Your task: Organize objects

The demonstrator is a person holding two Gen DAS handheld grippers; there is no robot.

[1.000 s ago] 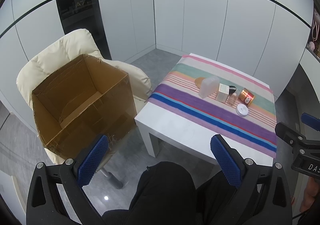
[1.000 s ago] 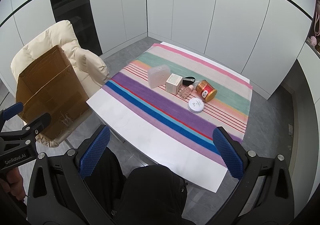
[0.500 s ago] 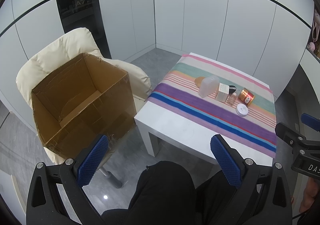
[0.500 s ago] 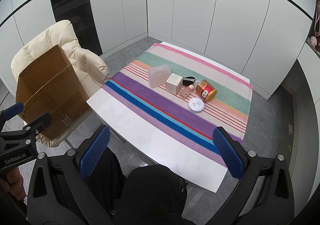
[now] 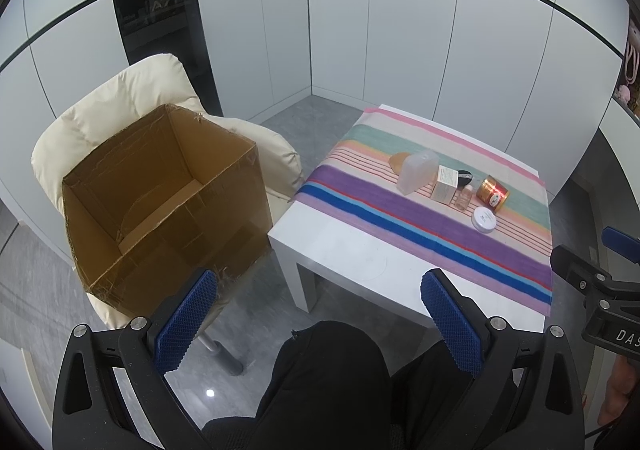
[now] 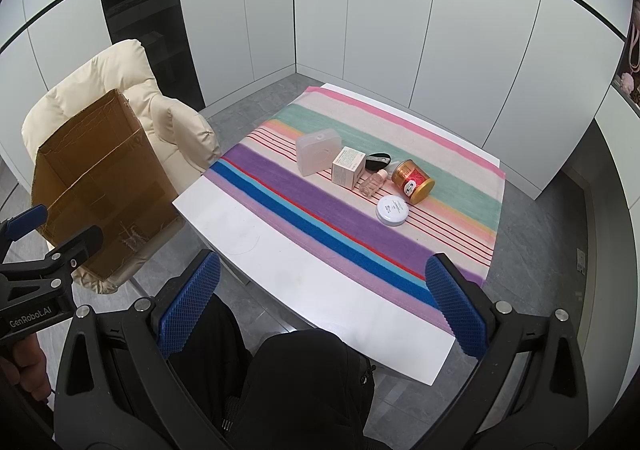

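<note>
On the striped cloth [image 6: 320, 206] of a white table [image 6: 304, 278] lies a cluster: a translucent plastic case [image 6: 318, 152], a small white carton [image 6: 348, 172], a black oval item [image 6: 379, 161], a small clear bottle [image 6: 374, 183], a red-gold tin [image 6: 412, 182] and a round white jar [image 6: 393, 211]. The same cluster shows in the left wrist view around the carton [image 5: 446, 184]. An open, empty cardboard box [image 5: 160, 202] rests on a cream chair [image 5: 100, 118]. My left gripper [image 5: 320, 326] and right gripper [image 6: 320, 310] both hang open, well short of the objects, holding nothing.
A person's dark-clothed knees [image 6: 300, 382] sit below both grippers at the table's near edge. White cabinet walls [image 6: 400, 30] and a dark glass panel [image 5: 156, 10] ring the room. Grey floor [image 5: 48, 310] surrounds the chair.
</note>
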